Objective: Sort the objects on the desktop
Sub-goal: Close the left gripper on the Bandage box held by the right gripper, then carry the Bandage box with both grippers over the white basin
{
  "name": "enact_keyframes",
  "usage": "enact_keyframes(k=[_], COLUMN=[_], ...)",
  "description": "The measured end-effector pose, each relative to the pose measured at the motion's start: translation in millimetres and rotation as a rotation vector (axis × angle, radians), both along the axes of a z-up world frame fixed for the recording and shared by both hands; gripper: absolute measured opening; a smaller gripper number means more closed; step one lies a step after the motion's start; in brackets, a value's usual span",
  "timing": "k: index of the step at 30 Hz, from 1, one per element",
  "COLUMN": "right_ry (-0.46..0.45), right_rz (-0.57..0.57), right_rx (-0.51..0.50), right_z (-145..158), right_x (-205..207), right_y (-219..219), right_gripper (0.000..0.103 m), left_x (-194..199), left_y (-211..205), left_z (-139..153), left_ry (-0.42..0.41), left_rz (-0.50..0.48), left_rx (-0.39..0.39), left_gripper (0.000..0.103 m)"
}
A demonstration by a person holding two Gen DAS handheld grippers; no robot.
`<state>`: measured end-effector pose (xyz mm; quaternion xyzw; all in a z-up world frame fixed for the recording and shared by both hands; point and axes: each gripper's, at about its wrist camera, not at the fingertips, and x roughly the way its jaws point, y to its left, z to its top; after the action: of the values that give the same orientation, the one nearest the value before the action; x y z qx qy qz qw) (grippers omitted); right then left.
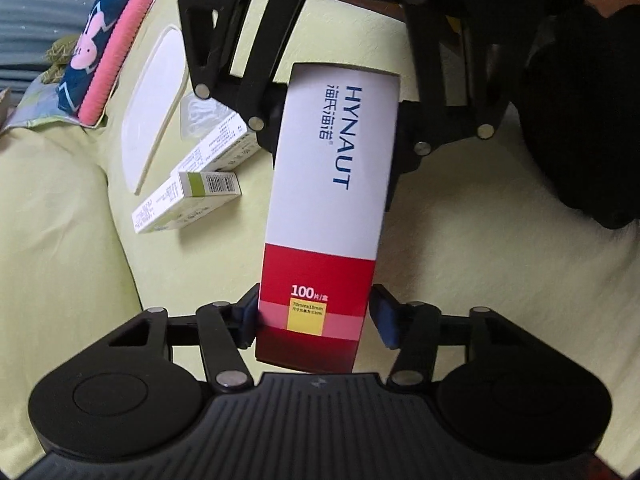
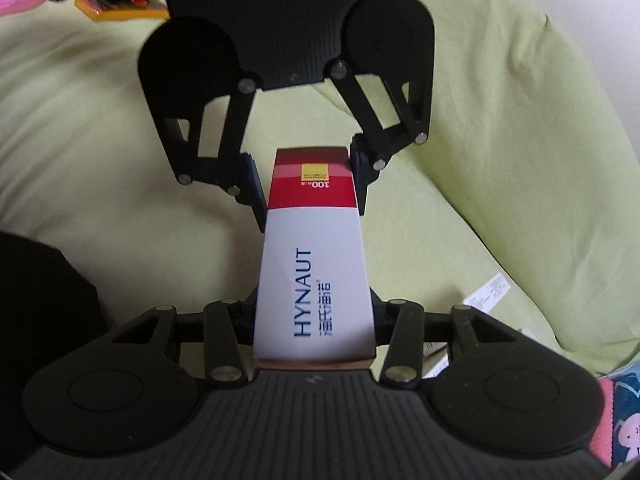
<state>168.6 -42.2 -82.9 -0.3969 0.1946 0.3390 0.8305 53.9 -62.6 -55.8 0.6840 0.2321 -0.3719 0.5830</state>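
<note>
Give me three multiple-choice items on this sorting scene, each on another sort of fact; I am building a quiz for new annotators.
1. Which end of the HYNAUT box sits between the fingers of the left gripper?
A. the red end
B. the white end
C. the middle

2. How many small green-and-white boxes lie on the sheet in the left wrist view?
A. one
B. two
C. four

3. How does the HYNAUT box stand?
A. lying free on the sheet
B. between the fingers of both grippers
C. crushed flat

Answers:
1. A: the red band with "100" lies between that gripper's fingers.
2. B: one small box lies nearer, another just behind it.
3. B: the right gripper flanks the white end, the left gripper the red end.
</note>
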Motion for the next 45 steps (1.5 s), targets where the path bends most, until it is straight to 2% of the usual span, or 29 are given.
enact_keyframes(k=[7, 21, 34, 40, 45], right_ry=[0.005, 0.021, -0.039, -0.100, -0.136], right_rz=[-0.039, -0.081, -0.115, -0.180, -0.318], right_rx=[-0.036, -0.039, -0.060, -0.068, -0.049], right_z=[-6, -18, -20, -13, -15], right_x=[8, 25, 21, -2, -41], right_y=[-1, -6, -8, -23, -48], right_gripper=[0.042, 0.044, 0.042, 0.042, 0.042], left_x=[-2, 4, -10, -27, -58], left_y=[-11, -17, -18, -33, -60], left_z=[-7, -22, -17, -5, 0], left_ry=[-0.008, -0.024, -0.071, -0.119, -0.149], left_rz=[-0.016, -0.046, -0.064, -0.130, -0.262], left_rx=[0.001, -0.018, -0.050, -0.069, -0.075], left_gripper=[0.055, 0.050, 0.049, 0.049, 0.049])
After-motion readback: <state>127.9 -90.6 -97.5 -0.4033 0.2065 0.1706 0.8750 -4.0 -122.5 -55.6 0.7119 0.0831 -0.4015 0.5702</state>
